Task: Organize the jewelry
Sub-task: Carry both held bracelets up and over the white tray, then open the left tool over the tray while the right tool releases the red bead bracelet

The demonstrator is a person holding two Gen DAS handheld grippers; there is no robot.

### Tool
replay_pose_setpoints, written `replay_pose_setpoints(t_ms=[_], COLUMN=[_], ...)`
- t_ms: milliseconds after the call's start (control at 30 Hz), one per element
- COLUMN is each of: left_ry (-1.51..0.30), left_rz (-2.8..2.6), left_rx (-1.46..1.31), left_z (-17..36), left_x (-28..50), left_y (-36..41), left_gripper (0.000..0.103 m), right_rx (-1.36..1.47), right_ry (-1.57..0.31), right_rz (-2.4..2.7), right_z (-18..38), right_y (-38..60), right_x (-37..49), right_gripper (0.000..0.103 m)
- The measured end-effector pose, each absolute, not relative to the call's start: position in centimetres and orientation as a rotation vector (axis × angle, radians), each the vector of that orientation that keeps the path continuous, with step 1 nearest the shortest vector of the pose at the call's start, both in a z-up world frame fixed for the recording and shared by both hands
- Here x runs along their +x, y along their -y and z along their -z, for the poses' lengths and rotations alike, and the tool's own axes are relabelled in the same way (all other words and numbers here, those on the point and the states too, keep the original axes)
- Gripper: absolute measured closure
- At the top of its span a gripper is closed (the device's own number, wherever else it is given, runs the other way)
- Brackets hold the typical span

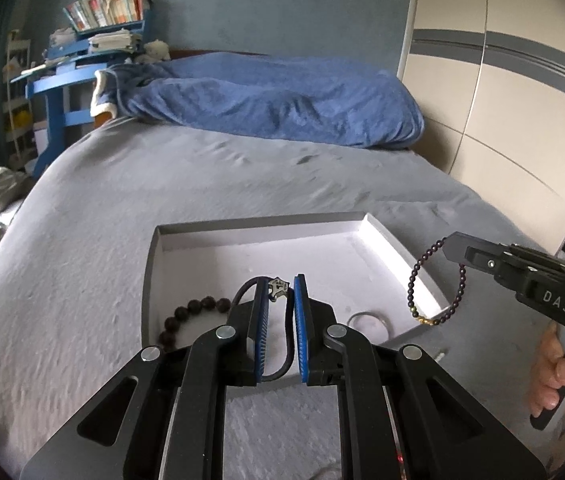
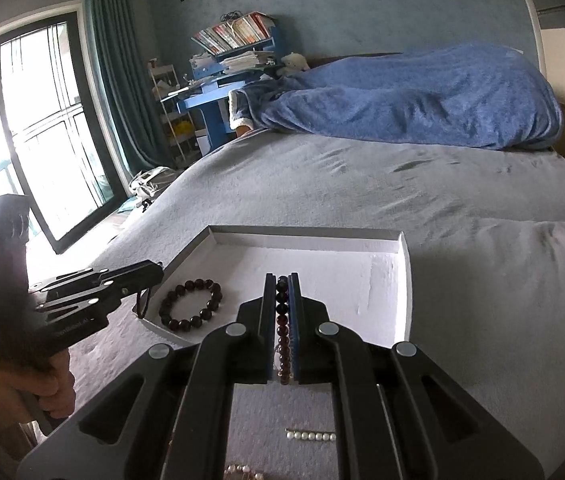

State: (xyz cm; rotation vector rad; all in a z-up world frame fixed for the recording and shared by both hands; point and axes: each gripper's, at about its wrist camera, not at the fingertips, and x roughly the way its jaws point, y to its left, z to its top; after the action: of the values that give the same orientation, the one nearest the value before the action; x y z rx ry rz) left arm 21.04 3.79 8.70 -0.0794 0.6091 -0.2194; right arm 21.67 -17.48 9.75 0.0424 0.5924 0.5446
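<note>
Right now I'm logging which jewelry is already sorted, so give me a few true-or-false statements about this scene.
1. The right gripper holds a small-bead bracelet. True.
2. The dark large-bead bracelet lies inside the white tray. True.
3. The left gripper is empty. False: it grips a black cord with a metal charm.
4. The tray sits on a wooden desk. False: it rests on the grey bed.
</note>
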Motion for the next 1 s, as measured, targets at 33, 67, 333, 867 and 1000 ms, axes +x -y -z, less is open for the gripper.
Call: replay_pose_setpoints(t_ms=[33,67,333,867,1000], left_ry=[-0.615,-0.621,-0.644,-0.719,-0.748], left_rz=[0.217,0.215,0.210,0.183,0.178], left_rx=[-0.080,-0.079,-0.068,-0.042,-0.035], left_z=[-8.5,-8.4,-7.5,-5.4,-4.8], left_x=[21.3,21.6,22.9,24.1,24.3], left_y=[-3.8,-3.7,-3.3,-2.7,-2.8], left_gripper=[0.090,0.090,0.090,0.090,0.090], right_rx=[0.040,0.034,-0.008,-0.009,-0.016], right_ry=[-0.596,-0.599,-0.624,-0.703,-0.728], right_rz=[-0.545,-0.545,-0.531,-0.499,-0.484], right_z=[-9.6,-9.5,-8.5,-5.9,-5.2], right_y=[17.4,17.2,16.4,16.9,17.0], right_x=[21.8,22.0,23.4,25.1,25.4], right_gripper=[0.097,0.097,0.097,0.097,0.097])
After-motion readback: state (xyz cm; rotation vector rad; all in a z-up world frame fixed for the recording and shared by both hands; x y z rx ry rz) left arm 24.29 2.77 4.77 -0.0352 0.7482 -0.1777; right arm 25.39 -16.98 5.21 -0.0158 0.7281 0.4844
